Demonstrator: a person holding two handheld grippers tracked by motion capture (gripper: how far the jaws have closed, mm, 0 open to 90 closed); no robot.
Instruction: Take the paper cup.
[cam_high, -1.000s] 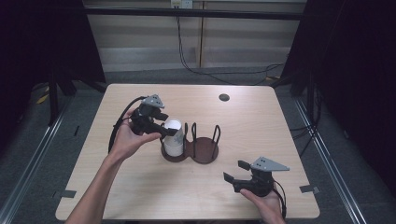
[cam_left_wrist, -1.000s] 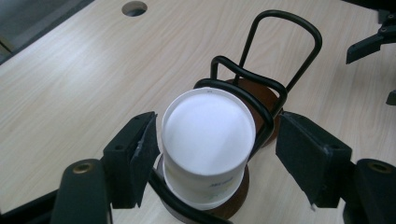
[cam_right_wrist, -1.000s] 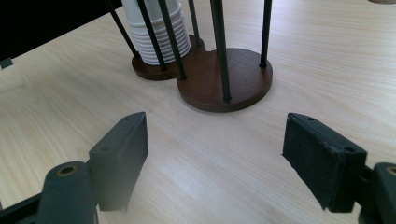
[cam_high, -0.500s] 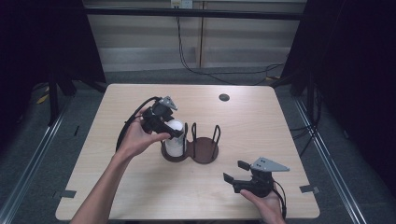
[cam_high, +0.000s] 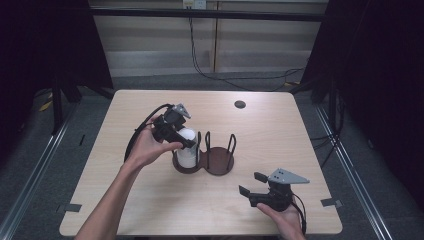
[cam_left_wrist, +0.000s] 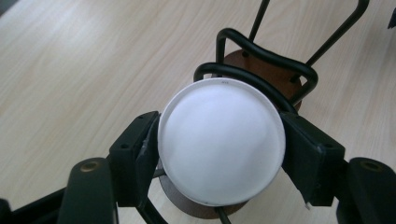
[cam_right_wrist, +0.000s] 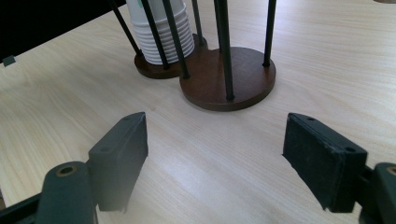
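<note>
White ribbed cups (cam_left_wrist: 222, 142) clamped by left gripper (cam_left_wrist: 219, 154).

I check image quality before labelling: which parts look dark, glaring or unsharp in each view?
High view: the surroundings are nearly black, the table evenly lit. Left gripper view: the white cup stack looks washed out, almost without detail. Right gripper view: the near jaws are slightly soft, the wooden holder sharp.

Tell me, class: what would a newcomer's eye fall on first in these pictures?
Probably the white paper cups, stacked upside down in the left ring of the dark wooden cup holder mid-table, with the left gripper clamped on the top one, its jaws having just closed. Next, the right gripper, open and resting near the table's front right edge.
</note>
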